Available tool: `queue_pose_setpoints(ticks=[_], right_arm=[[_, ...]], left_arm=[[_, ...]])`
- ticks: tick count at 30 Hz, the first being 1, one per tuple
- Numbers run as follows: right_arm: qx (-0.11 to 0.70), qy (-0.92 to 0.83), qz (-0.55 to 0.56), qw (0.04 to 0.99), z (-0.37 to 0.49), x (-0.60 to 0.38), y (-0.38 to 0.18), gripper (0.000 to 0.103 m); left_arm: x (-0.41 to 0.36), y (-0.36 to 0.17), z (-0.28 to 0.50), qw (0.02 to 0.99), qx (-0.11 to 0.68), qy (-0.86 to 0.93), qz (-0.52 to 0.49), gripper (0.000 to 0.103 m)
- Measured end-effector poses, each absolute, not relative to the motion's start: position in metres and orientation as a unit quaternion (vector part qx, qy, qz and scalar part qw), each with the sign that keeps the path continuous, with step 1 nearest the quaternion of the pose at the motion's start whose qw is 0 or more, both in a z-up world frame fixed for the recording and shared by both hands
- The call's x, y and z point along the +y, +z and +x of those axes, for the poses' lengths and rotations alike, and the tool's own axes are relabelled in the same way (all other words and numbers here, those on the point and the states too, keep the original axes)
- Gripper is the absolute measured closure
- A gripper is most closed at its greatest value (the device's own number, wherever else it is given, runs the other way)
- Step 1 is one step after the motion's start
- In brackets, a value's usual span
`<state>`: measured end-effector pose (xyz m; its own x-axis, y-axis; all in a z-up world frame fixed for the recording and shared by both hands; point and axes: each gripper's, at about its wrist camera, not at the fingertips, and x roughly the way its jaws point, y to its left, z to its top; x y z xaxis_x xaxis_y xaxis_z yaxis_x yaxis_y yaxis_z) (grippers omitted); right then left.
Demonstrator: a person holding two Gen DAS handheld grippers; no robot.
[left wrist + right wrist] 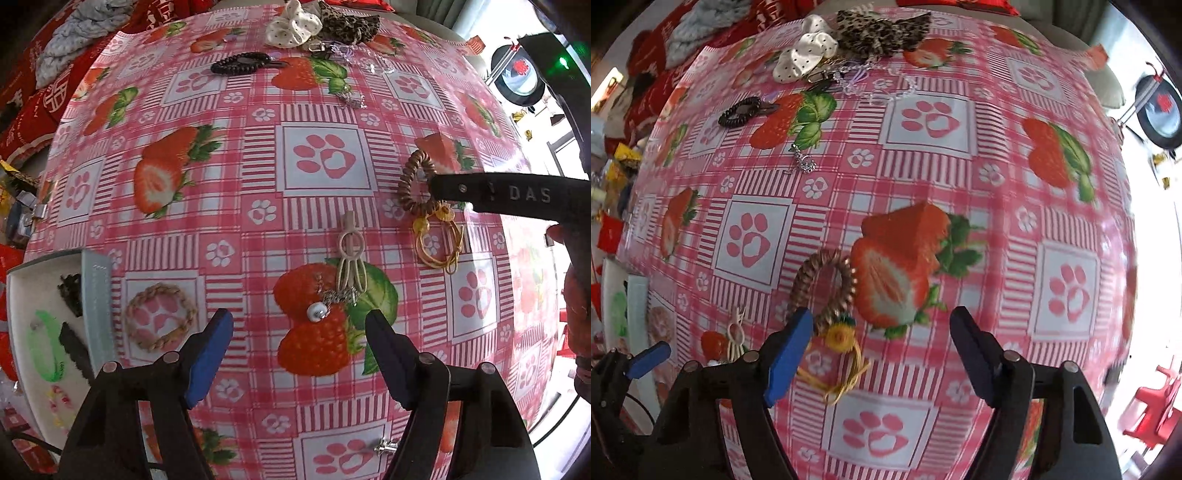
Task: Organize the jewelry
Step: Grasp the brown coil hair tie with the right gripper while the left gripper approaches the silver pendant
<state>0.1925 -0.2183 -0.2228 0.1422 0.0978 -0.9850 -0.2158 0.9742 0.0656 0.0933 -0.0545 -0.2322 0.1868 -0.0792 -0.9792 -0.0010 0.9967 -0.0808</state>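
Note:
My left gripper (299, 332) points down at the strawberry tablecloth (229, 192), open. A small white bead earring (317, 312) and a silver chain charm (341, 295) lie on the cloth just beyond its tips, untouched. A beige claw clip (350, 258) lies past them and a braided bracelet (160, 321) to the left. My right gripper (882, 332) is open too. A brown spiral hair tie (823, 288) and a yellow flower tie (838, 362) lie by its left fingertip (792, 347), not pinched. One right finger (480, 192) crosses the spiral tie (415, 181) in the left wrist view.
A white jewelry tray (16, 332) at the left holds a green bracelet (44, 347) and dark pieces. At the far edge lie a black spiral tie (240, 62), a white scrunchie (293, 26), a leopard scrunchie (347, 22) and a silver charm (351, 99). A stud (384, 446) lies near.

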Motion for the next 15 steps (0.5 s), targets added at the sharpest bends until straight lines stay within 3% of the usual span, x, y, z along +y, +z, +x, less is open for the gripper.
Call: queue_pose_setpoints(ticks=[1,4,12,15], right_arm=[[0.645,0.106,-0.051,0.755,0.195,-0.216,-0.225,0.025],[0.641,0.114,-0.069,0.756,0.202,-0.208,-0.229,0.029],[0.624,0.122,-0.13,0.761,0.208,-0.183,-0.239,0.034],[0.618,0.125,-0.138,0.764,0.208,-0.176,-0.239,0.039]], left_arm=[[-0.056,-0.234,0.094,0.769,0.638,-0.028,-0.032,0.022],[-0.061,-0.241,0.096,0.762,0.646,-0.037,-0.029,0.036],[-0.069,-0.248,0.098,0.765,0.643,-0.037,-0.023,0.04],[-0.077,-0.247,0.099,0.769,0.638,-0.038,-0.006,0.059]])
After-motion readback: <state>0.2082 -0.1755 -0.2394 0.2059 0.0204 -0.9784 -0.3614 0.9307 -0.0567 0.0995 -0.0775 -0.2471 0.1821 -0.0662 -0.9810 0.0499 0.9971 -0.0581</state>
